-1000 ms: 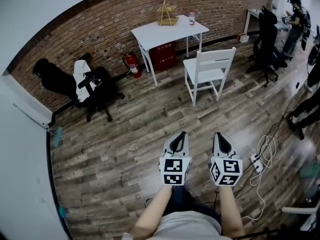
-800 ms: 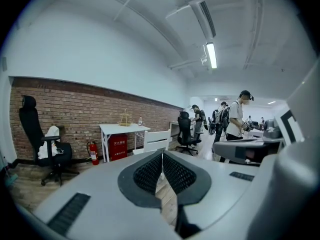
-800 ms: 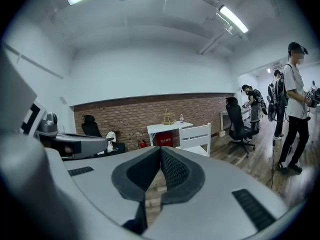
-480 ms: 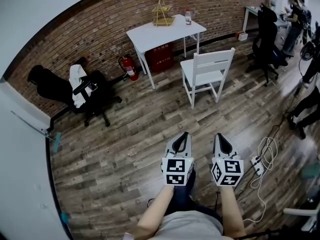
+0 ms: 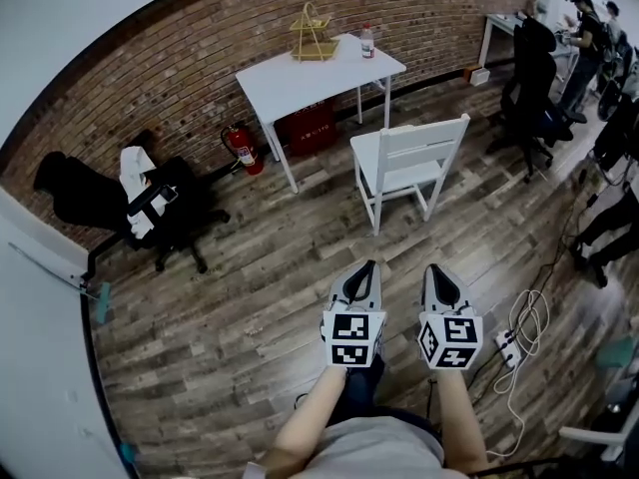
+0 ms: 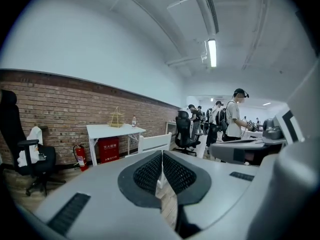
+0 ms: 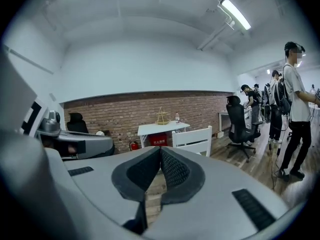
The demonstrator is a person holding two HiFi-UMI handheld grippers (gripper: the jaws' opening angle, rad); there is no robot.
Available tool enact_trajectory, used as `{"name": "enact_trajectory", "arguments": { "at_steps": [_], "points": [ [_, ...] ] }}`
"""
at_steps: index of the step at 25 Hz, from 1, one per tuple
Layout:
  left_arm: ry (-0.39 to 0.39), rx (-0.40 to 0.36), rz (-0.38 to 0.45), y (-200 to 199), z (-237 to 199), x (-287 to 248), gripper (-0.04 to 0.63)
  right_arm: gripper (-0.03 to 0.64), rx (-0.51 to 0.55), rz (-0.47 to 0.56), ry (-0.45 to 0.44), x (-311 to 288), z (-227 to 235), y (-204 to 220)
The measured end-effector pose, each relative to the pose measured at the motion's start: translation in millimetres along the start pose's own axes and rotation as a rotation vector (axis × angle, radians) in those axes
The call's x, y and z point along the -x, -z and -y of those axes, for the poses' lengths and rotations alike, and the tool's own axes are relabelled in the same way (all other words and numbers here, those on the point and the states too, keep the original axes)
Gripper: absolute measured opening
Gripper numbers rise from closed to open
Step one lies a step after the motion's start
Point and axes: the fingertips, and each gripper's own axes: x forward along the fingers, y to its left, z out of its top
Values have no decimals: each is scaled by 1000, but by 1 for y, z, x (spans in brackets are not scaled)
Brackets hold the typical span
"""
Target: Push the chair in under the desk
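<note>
A white wooden chair stands on the plank floor, pulled out from a white desk by the brick wall, its back turned toward me. It appears too in the left gripper view as the chair and in the right gripper view as the chair. My left gripper and right gripper are held side by side, well short of the chair, both shut with nothing in them. The desk carries a wire basket and a bottle.
A black office chair with white cloth stands at the left. A fire extinguisher and red box sit by the desk. A power strip and cable lie on the floor to my right. People and office chairs are at the far right.
Both grippers have moved forward toward the chair together, still shut. The chair and desk now sit lower and nearer in the head view.
</note>
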Motion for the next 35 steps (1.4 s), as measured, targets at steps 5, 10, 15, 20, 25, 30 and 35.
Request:
{"name": "enact_trajectory", "arguments": {
  "at_steps": [5, 10, 15, 20, 25, 30, 35],
  "points": [
    [41, -15, 6, -27, -15, -63, 18, 15, 6, 14, 23, -56, 22, -28],
    [71, -29, 3, -41, -25, -110, 18, 15, -10, 10, 54, -99, 47, -41],
    [76, -14, -11, -45, -30, -148, 18, 15, -10, -2, 67, -128, 68, -47],
    [77, -4, -15, -52, -33, -184, 18, 15, -8, -22, 68, -157, 90, -50],
    [54, 4, -8, -67, -36, -228, 18, 15, 1, -38, 33, -198, 119, -61],
    [18, 6, -19, -78, -36, -276, 18, 15, 15, -43, -1, -240, 154, -77],
    [-8, 19, -21, -95, -33, -325, 18, 15, 33, -49, -37, -279, 190, -95]
  ]
}}
